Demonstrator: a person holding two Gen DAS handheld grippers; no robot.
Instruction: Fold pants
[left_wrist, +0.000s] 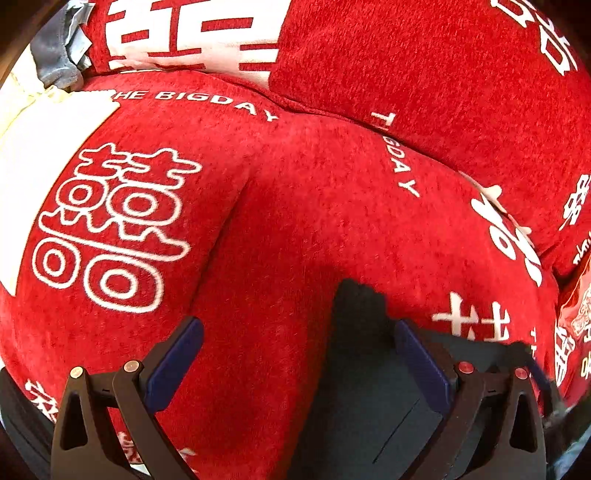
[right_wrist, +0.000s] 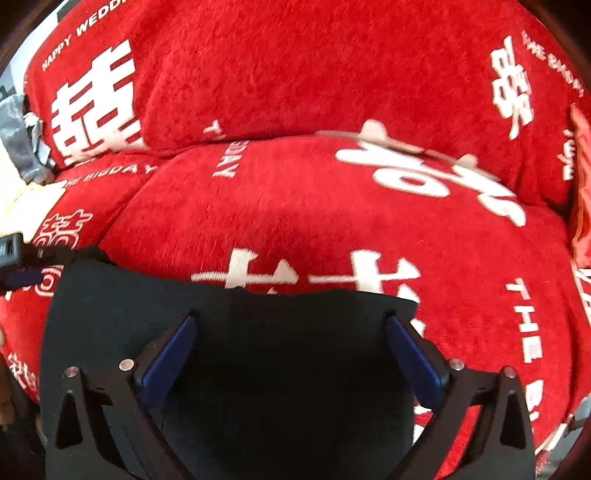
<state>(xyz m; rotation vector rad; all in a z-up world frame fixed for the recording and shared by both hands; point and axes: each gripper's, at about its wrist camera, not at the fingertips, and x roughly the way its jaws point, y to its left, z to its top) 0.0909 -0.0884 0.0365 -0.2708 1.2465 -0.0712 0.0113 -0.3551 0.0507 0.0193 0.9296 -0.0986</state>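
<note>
The dark, near-black fabric pants (right_wrist: 236, 332) lie flat on a red plush sofa seat cushion printed with white characters and the words "THE BIGDAY" (right_wrist: 295, 221). In the right wrist view they fill the lower middle of the picture, from about 9 o'clock round through 6 to 4 o'clock, their far edge running roughly level across the cushion.

The right gripper (right_wrist: 291, 347) points down over the pants with its blue-padded fingers (right_wrist: 170, 354) spread wide; the cloth lies under and between them, and neither pad presses on it, so this gripper is released. At 9 o'clock in the same view a black part of the other gripper shows at the pants' left corner.

In the left wrist view the left gripper (left_wrist: 299, 354) also has its fingers (left_wrist: 177, 354) spread wide apart and grasping nothing. The pants (left_wrist: 369, 387) lie at 5 to 6 o'clock, under the finger on the right side of the picture, with a corner poking up toward the centre; the other finger hangs over bare red cushion.

Behind the seat, at 12 to 2 o'clock, stands a red back cushion with large white characters (left_wrist: 424, 74). At 10 o'clock lie a pale cream cloth (left_wrist: 40, 147) and a crumpled grey cloth (left_wrist: 55, 55).
</note>
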